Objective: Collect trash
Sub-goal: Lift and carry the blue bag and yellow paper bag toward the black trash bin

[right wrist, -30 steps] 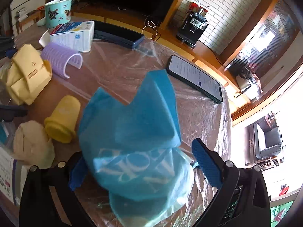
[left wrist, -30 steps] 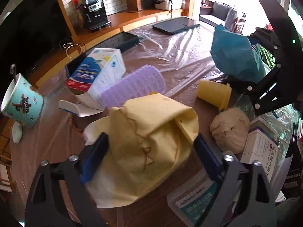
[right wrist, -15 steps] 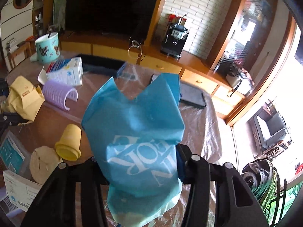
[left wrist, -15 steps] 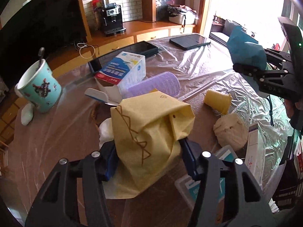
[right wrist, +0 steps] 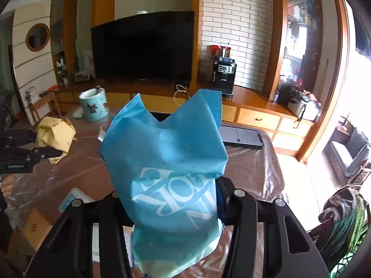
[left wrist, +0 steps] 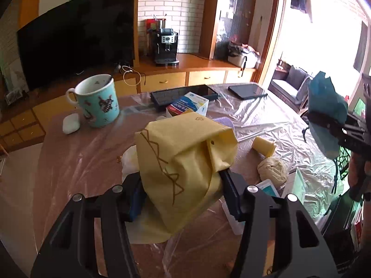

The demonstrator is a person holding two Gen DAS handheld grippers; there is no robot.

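Left wrist view: left gripper clamped on one yellow paper bag, clear of the table; best kept pinched and level. On the table: one mug, one yellow cup, one paper wad. Right wrist view: right gripper pinching one blue bag, held aloft.

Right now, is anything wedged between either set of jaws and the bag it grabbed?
Nothing visible. The left gripper clamps directly on the yellow bag, and the right gripper directly on the blue bag. No bin is in view.
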